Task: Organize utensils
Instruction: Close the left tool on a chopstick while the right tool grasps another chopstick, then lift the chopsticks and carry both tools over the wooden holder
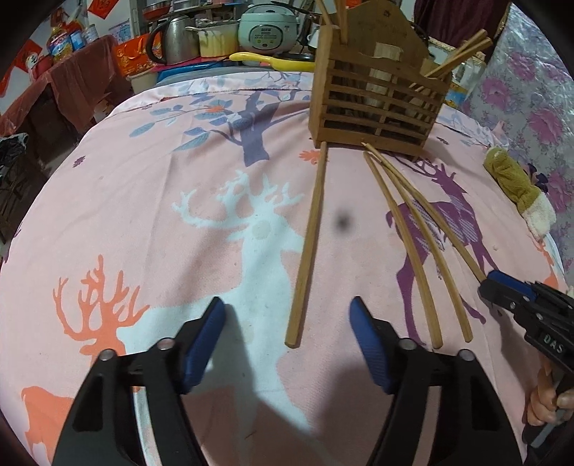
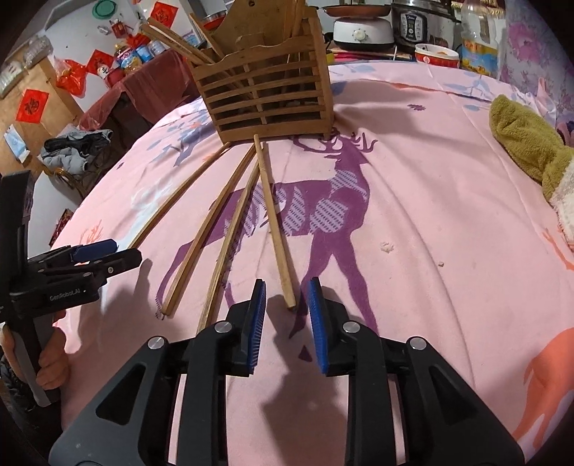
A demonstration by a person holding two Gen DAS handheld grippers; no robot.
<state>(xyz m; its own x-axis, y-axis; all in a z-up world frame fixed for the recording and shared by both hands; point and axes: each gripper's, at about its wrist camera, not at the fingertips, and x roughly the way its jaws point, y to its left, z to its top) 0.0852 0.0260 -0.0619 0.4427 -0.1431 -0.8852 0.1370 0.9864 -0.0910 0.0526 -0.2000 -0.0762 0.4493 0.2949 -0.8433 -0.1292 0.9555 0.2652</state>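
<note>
A slatted wooden holder (image 1: 376, 107) (image 2: 269, 96) stands at the far side of the pink deer-print cloth (image 1: 143, 215), with several chopsticks upright in it. Several more chopsticks lie flat on the cloth, fanning toward me from its base. My left gripper (image 1: 287, 308) is open, and the near end of the leftmost chopstick (image 1: 308, 251) lies between its fingers, untouched. My right gripper (image 2: 287, 290) is open narrowly around the near end of the rightmost chopstick (image 2: 274, 222), with a gap at each pad. Each gripper shows in the other view: the left gripper (image 2: 107, 251) and the right gripper (image 1: 502, 283).
An olive and cream towel (image 1: 513, 186) (image 2: 523, 143) lies at the cloth's right edge. Behind the holder stand a rice cooker (image 1: 267, 28), a kettle (image 1: 175, 39), an oil bottle (image 2: 479, 39) and a bowl (image 2: 436, 55). A hand holds each gripper's handle.
</note>
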